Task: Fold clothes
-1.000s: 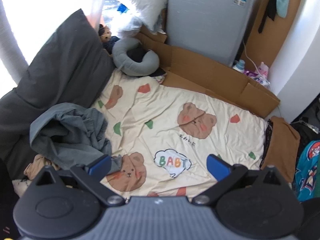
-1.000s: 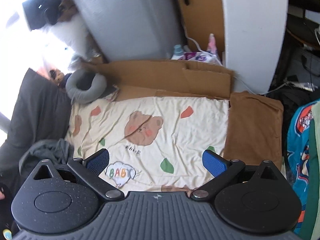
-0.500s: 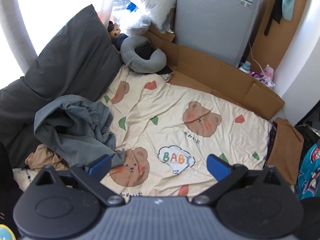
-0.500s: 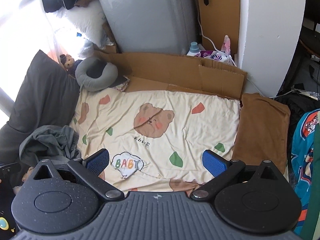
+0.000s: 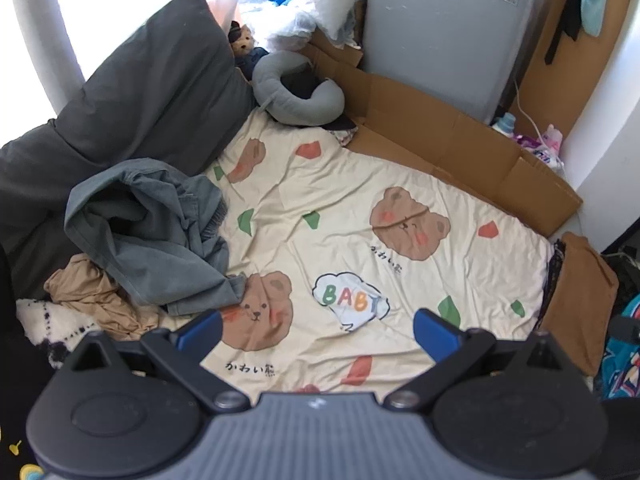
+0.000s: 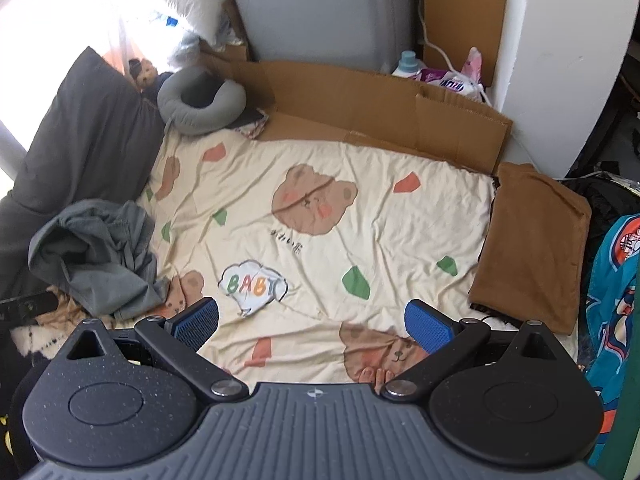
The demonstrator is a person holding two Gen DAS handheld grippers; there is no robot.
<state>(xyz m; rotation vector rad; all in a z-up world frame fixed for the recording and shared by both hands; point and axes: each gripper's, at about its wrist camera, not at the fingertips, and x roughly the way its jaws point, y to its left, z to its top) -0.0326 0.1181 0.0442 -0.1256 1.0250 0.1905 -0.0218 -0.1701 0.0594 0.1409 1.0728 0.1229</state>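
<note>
Your left gripper (image 5: pixel 316 330) and right gripper (image 6: pixel 312 320) both hover with fingers spread wide, holding nothing. Three crumpled garments lie at the left edge of the bear-print sheet (image 5: pixel 360 184): one grey garment (image 5: pixel 148 236) on top, one tan garment (image 5: pixel 92 296), one white garment (image 5: pixel 44 320). One folded brown cloth (image 6: pixel 532 248) lies at the right edge.

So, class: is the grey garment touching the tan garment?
Touching. In the left wrist view the grey garment lies over the tan garment's upper edge.

Bright window (image 5: pixel 132 4) behind dark cushion (image 5: pixel 152 92); cardboard (image 6: pixel 360 96) lines white wall (image 6: pixel 560 60).
</note>
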